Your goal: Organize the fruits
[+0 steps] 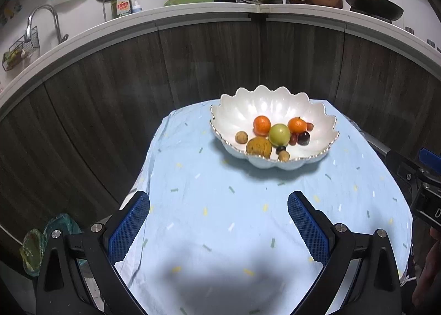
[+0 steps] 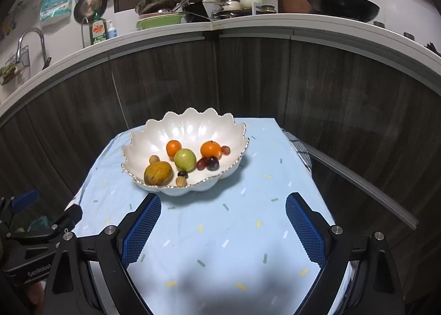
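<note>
Left wrist view: left claw (image 1: 218, 216) spread wide, empty, above the blue-clothed table (image 1: 220, 221). Scalloped white bowl (image 1: 248, 111) beyond holds all fruit, green apple (image 1: 279, 134) central.

Right wrist view: right claw (image 2: 223, 217) likewise released, empty, just short of the bowl (image 2: 193, 127).

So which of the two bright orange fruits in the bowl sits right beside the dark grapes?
The right-hand tangerine, with grapes at its right and front. The left tangerine borders only the green fruit.

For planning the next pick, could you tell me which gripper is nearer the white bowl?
Right gripper, just short of the white bowl; left gripper hangs farther back.
</note>
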The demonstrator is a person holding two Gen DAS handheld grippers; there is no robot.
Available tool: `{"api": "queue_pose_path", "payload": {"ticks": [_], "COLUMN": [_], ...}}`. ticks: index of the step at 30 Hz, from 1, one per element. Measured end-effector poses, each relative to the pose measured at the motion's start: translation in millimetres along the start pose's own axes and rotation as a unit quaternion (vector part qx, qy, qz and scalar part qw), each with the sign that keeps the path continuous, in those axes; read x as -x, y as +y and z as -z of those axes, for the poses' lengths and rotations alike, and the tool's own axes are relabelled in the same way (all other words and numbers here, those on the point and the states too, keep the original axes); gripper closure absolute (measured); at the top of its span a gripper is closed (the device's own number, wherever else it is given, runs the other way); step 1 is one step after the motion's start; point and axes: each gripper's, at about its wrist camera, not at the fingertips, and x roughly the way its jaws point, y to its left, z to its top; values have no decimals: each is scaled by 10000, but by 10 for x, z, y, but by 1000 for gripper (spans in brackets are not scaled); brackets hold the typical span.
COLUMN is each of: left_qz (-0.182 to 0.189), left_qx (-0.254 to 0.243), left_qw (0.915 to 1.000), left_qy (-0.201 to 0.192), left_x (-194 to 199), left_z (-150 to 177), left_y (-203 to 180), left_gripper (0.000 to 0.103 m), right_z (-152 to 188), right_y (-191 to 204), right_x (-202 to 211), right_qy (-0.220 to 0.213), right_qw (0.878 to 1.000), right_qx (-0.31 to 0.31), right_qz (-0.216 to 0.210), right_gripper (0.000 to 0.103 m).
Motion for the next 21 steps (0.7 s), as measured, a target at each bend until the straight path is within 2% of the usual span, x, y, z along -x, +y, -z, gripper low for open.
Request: {"api": "queue_pose_path", "payload": {"ticks": [14,21], "left_qz": [-134,-152], "left_qx": [137,113], "left_qw": [9997,9998], "left_qy": [-128,-39], "left_x": [257,284], "left_z": [274,364], "left_y": [51,46], "left_gripper": [1,1], "right_z": [298,374], "right_y": [-25,-42], "right_x": [204,270], "right_qy": [49,-6], "right_qw": [9998,9999], "right_qx": [-157,-105], "right_qz": [-63,35], "right_gripper": [10,10]}}
